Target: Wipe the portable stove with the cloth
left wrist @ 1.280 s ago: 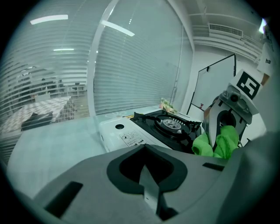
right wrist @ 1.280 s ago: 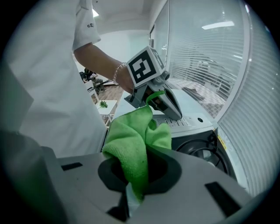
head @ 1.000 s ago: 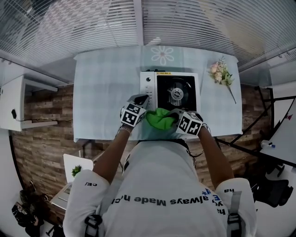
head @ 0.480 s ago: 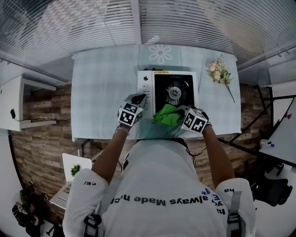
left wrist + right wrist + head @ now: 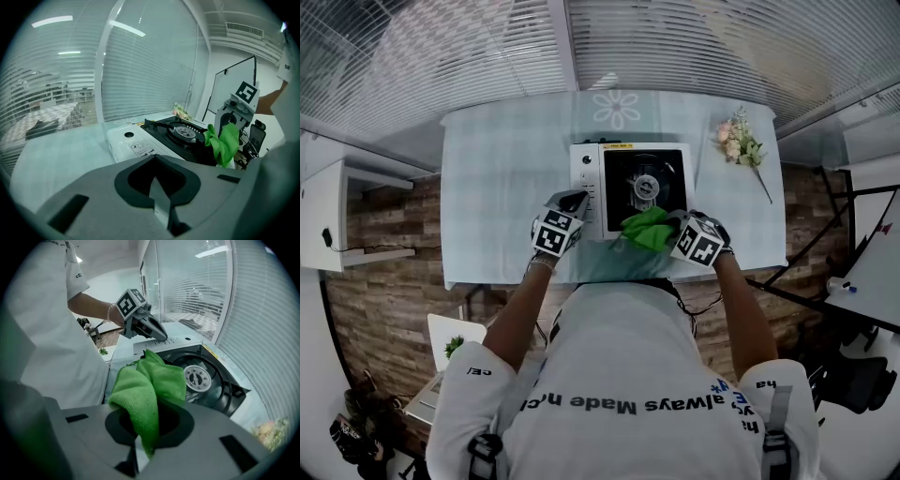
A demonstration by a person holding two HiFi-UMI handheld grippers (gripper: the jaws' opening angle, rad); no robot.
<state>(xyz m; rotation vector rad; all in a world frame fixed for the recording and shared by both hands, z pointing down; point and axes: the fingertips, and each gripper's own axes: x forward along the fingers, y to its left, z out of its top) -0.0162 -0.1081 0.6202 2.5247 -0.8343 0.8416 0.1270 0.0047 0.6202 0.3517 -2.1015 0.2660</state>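
The portable stove is a white box with a black top and a round burner, standing mid-table. A green cloth lies bunched over the stove's near edge, and my right gripper is shut on it. In the right gripper view the cloth hangs out of the jaws just in front of the burner. My left gripper is shut and empty at the stove's near left corner, beside the control panel. From the left gripper view, the stove sits ahead and the cloth is to the right.
The table has a pale checked cover with a daisy print behind the stove. A small flower bunch lies at the far right. Window blinds rise behind the table. A white shelf stands left of it.
My right gripper has carried the cloth forward and to the right, from in front of the stove onto its near edge. The left gripper has stayed by the stove's left corner.
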